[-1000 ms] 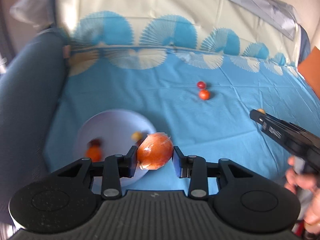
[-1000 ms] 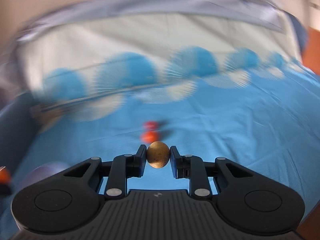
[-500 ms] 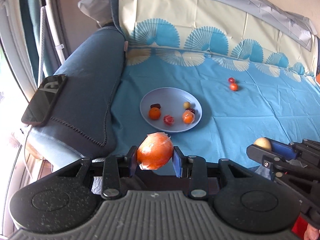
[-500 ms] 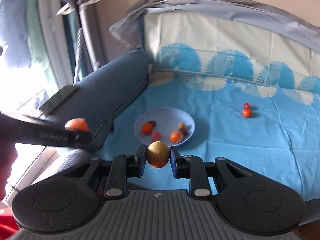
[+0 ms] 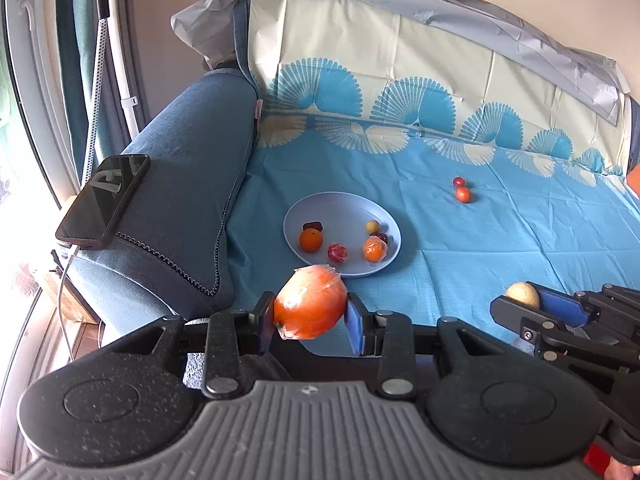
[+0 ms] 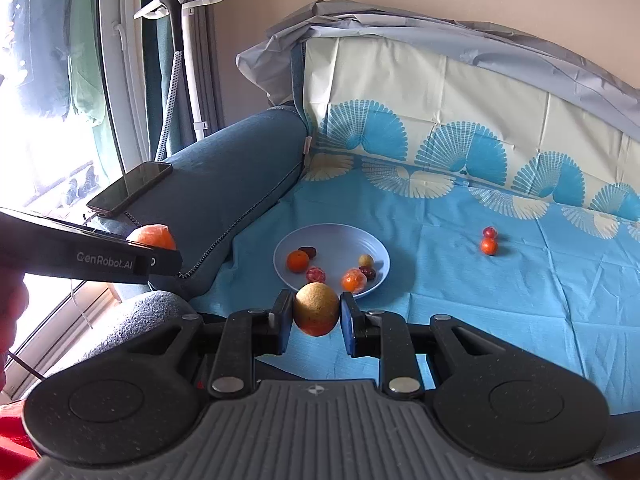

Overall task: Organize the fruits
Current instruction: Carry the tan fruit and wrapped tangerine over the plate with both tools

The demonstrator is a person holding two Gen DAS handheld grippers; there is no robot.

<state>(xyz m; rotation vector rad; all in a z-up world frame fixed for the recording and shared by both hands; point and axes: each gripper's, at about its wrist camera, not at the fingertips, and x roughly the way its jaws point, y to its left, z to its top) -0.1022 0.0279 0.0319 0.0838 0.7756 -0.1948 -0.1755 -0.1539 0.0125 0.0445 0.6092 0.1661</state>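
My left gripper (image 5: 310, 316) is shut on a plastic-wrapped orange (image 5: 310, 307), held above the near edge of the blue sheet. My right gripper (image 6: 316, 316) is shut on a small tan-yellow round fruit (image 6: 316, 308); in the left wrist view that fruit (image 5: 522, 294) shows at the right. A pale blue plate (image 5: 344, 210) lies on the sheet ahead of both grippers, holding several small fruits, among them an orange (image 5: 311, 239) and a wrapped orange (image 5: 375, 249). Two small red fruits (image 5: 463, 194) lie loose on the sheet, farther back to the right.
A blue sofa armrest (image 5: 188, 160) borders the sheet on the left, with a black phone (image 5: 104, 200) lying on it. A patterned cloth covers the backrest (image 5: 400, 60). A white stand (image 6: 188, 60) is by the window at left.
Both grippers pulled back from the sheet with their fruits still held; the plate, once right under the left gripper, now lies farther ahead. Since half a second ago they have barely moved.
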